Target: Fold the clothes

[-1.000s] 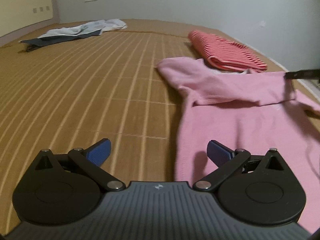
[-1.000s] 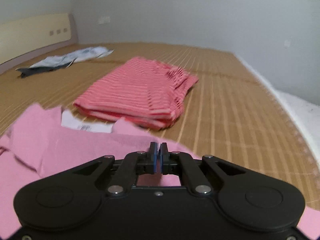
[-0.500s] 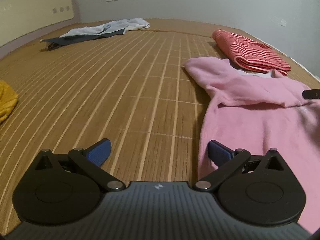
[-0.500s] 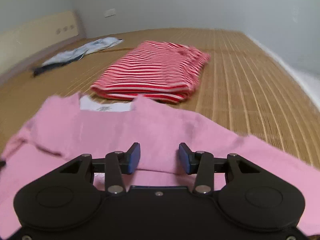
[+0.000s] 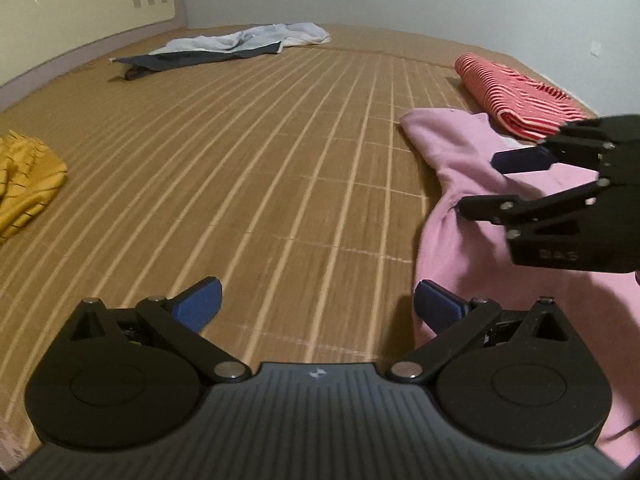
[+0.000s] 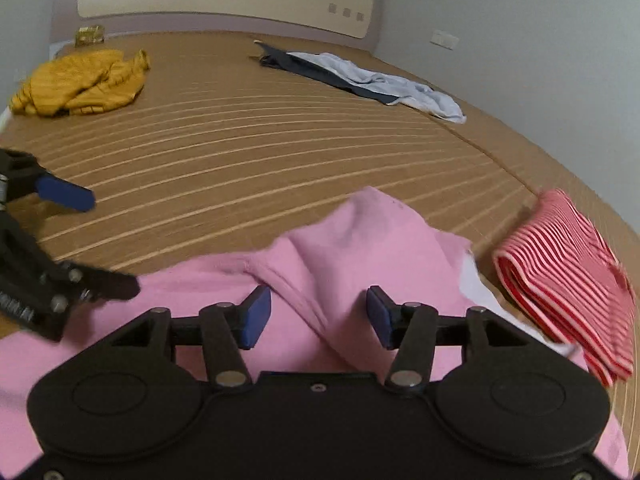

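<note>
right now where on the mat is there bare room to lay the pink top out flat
Bare mat runs wide between the pink top, the yellow garment and the blue-white clothes. It is crowded at the right, where the striped folded piece lies just beyond the pink top.

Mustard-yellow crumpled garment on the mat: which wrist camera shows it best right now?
The right wrist view: the mustard-yellow crumpled garment lies whole at the far left of the woven bamboo mat, folds visible. The left wrist view catches only part of it, cut off by the left frame edge.
</note>
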Tool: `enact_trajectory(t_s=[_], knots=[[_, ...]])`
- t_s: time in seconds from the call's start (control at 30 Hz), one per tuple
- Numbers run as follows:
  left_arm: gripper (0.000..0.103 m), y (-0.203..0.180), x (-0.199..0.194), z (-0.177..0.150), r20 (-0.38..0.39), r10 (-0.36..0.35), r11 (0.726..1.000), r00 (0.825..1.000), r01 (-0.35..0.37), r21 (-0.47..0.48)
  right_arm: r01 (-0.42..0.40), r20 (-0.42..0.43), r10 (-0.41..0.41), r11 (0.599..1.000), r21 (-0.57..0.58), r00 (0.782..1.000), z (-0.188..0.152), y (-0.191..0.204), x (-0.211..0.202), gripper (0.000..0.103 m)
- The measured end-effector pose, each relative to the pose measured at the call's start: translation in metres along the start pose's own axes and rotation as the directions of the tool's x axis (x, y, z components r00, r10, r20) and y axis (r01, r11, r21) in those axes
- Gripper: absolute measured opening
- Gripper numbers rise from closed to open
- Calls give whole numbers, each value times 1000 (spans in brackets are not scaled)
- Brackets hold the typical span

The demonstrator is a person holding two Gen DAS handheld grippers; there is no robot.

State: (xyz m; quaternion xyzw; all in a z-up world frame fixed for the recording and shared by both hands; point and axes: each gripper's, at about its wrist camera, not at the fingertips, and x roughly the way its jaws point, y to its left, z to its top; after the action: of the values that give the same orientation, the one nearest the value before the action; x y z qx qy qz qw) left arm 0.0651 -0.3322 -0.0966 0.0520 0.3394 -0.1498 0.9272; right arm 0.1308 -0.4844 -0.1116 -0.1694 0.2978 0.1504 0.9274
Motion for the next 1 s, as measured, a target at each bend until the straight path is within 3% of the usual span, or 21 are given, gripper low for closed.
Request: enact_trajectory(t_s=[0.13,0.2,0.33,0.43,0.47,0.5,0.57,0.67,0.8,0.87,1.0], knots=[[103,5,-2,-1,-2,44,999,999,-44,13,36,7,-36,996,-79,999,6,11,15,42],[103,7,-4,-1,-2,46,999,999,-46,3,17,-3,-18,998,-68,1000,9,12,18,10],[103,4,-11,1,57,68,997,996,-69,26,2,2,-2,999,-43,1000,12,19,18,10],[103,-3,-10,1,65,46,997,997,-50,55,-20,-4,20,1000,-22,1000,11,21,19,20],[103,-6,-8,0,54,44,997,998,-48,67,-21,-6,21,1000,-20,1000,9,20,19,28],[103,-9,-6,-1,41,52,994,998,-56,89,-37,-2,37,999,3,999,7,15,11,48],[103,-16,-4,-4,46,79,987,996,-84,136,-68,8,67,996,50,998,2,4,-4,62],[103,-21,-7,-2,64,137,972,989,-147,184,-94,28,92,988,119,995,-7,-15,-29,62],[103,-17,-8,-4,89,195,950,977,-211,232,-41,-1,41,986,160,999,-27,-35,-47,62],[103,-16,-9,-3,101,194,949,976,-213,231,-9,-35,16,981,191,999,-38,-45,-48,62],[103,-16,-14,-1,142,178,951,974,-207,228,-49,-72,73,955,292,995,-61,-50,-46,62]])
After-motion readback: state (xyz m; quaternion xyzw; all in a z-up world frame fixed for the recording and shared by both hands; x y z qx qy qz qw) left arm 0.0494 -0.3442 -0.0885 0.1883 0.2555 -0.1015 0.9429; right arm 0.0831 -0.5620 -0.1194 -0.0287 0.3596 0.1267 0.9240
